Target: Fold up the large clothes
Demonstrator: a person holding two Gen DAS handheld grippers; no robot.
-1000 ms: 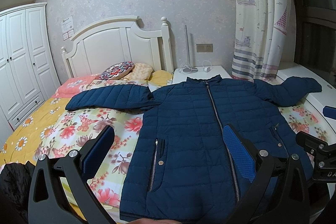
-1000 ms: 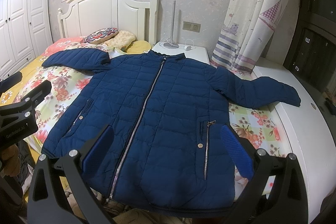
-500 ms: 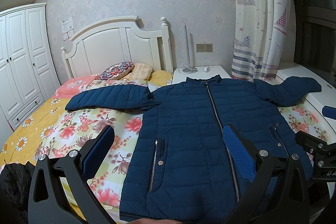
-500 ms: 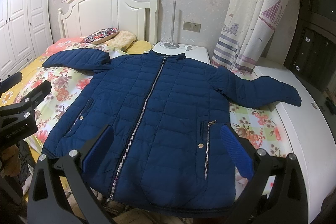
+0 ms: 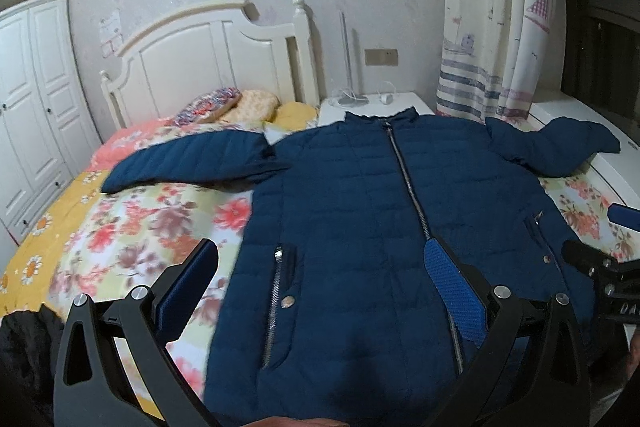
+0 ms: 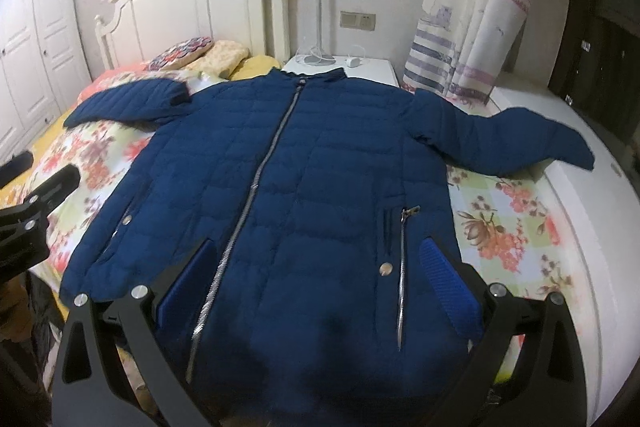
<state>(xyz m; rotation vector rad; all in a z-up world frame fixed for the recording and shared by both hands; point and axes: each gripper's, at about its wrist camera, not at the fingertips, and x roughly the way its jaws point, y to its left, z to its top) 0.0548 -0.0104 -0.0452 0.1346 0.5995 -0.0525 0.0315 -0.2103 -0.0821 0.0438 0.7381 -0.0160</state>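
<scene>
Blue puffer jacket [image 5: 384,227] spread flat, zipped, filling centre frame on the floral bedspread [image 5: 132,223]; sleeves out to mid left and upper right. Left gripper [image 5: 320,279] and right gripper [image 6: 316,271] both spread wide, grasping nothing, low over the hem. Likely trouble: slippery padding escaping a shallow pinch, right sleeve [image 6: 516,143] sliding off the bed edge, bulky fold springing back.

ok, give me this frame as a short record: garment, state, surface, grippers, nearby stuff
garment: blue jacket
state: flat, front up, zipped, both sleeves spread out to the sides, no fold yet
surface: bed with floral cover
left gripper: open, above the hem, holding nothing
right gripper: open, above the hem, holding nothing
nearby: pillows at the headboard; nightstand behind the collar; curtain on the right; wardrobe on the left
</scene>
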